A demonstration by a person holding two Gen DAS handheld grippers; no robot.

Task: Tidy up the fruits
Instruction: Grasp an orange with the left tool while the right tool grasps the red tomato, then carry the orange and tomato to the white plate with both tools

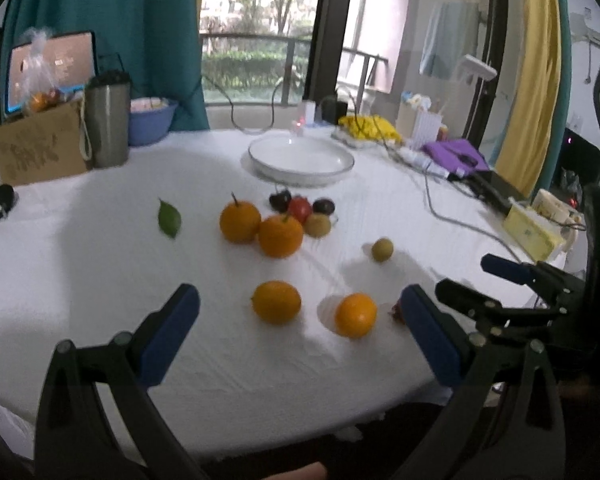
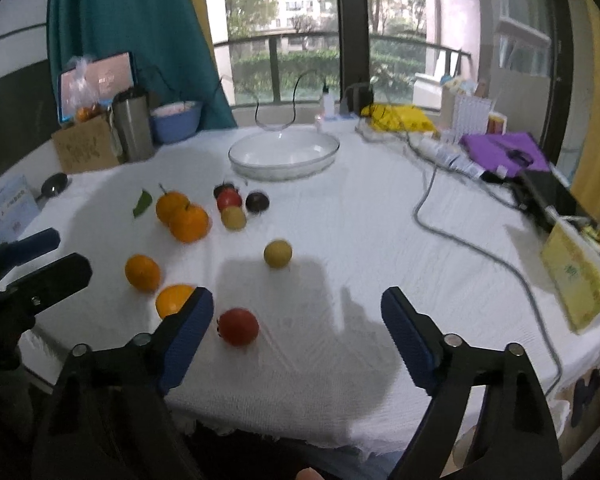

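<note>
With all fruit on the white cloth-covered table [image 2: 340, 220] and the shallow glass dish [image 2: 284, 156] empty, the left gripper [image 1: 300, 328] and right gripper [image 2: 298, 326] are held wide open and empty, so a first pick, seemingly the near round orange [image 1: 276, 302] or round red fruit [image 2: 238, 326], is called for.

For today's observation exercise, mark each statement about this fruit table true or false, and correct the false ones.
1. The glass dish holds no fruit. True.
2. The right tongs grip the red fruit. False: they are open and hold nothing; the fruit lies on the white cloth.
3. A green leaf lies on the cloth. True.
4. The left tongs are shut. False: open.
5. All the oranges touch. False: two do; two lie apart.
</note>
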